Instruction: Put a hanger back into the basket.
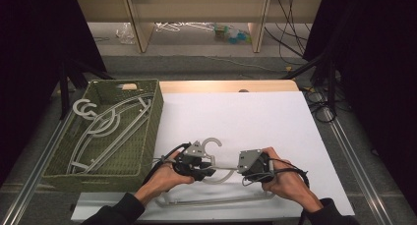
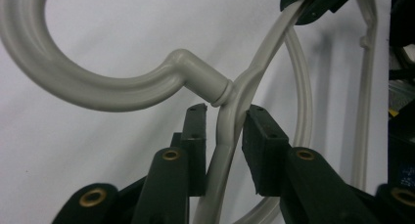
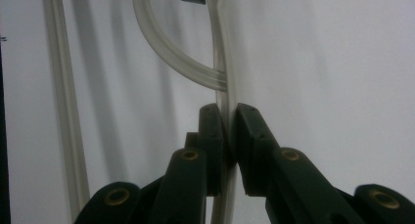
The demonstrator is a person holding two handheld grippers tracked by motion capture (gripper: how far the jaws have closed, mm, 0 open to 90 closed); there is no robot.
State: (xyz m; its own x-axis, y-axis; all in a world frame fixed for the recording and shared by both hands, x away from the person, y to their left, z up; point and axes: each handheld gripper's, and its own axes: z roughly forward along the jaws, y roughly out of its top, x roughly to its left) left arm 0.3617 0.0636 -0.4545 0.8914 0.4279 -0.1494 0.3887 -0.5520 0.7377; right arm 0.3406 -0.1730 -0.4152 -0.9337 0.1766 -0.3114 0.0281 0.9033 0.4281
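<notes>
Grey hanger [image 2: 147, 89]: left gripper [image 2: 226, 131] loosely straddles its neck; right gripper [image 3: 228, 123] pinches its arm. High view adds basket [image 1: 147, 136].

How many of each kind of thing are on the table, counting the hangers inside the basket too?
Pale grey plastic clothes hangers: 3, one on the white sheet, two in the basket
Green woven rectangular basket: 1
Black hand-held tools: 2, left, right
Total: 6

White-topped table [image 1: 255, 117], grey floor [image 1: 206, 63], wooden shelf frame [image 1: 142, 33] behind, dark curtains [image 1: 383, 63] at sides.
</notes>
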